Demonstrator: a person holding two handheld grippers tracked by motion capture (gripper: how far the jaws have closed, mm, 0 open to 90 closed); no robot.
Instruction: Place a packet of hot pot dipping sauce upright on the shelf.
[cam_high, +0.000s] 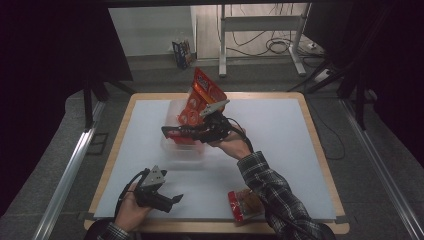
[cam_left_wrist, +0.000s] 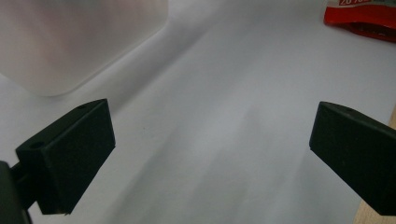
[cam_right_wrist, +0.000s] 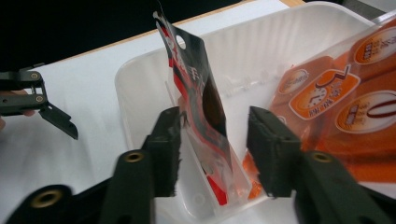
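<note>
The clear tub (cam_high: 182, 145) sits mid-desk (cam_high: 280, 135) with orange snack packets (cam_high: 200, 95) standing up out of it. The right gripper (cam_high: 172, 132) reaches over the tub. The left gripper (cam_high: 172, 200) hovers nearer the desk's front edge, well apart from the tub. A red packet (cam_high: 245, 205) lies to the tub's front right.

One clear tray (cam_high: 172, 146), two tools, and perhaps four snack packets, three inside the tray.

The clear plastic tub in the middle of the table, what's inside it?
Inside the clear plastic tub stand a red snack packet and an orange snack packet; they hide whatever lies on the tub's floor.
</note>
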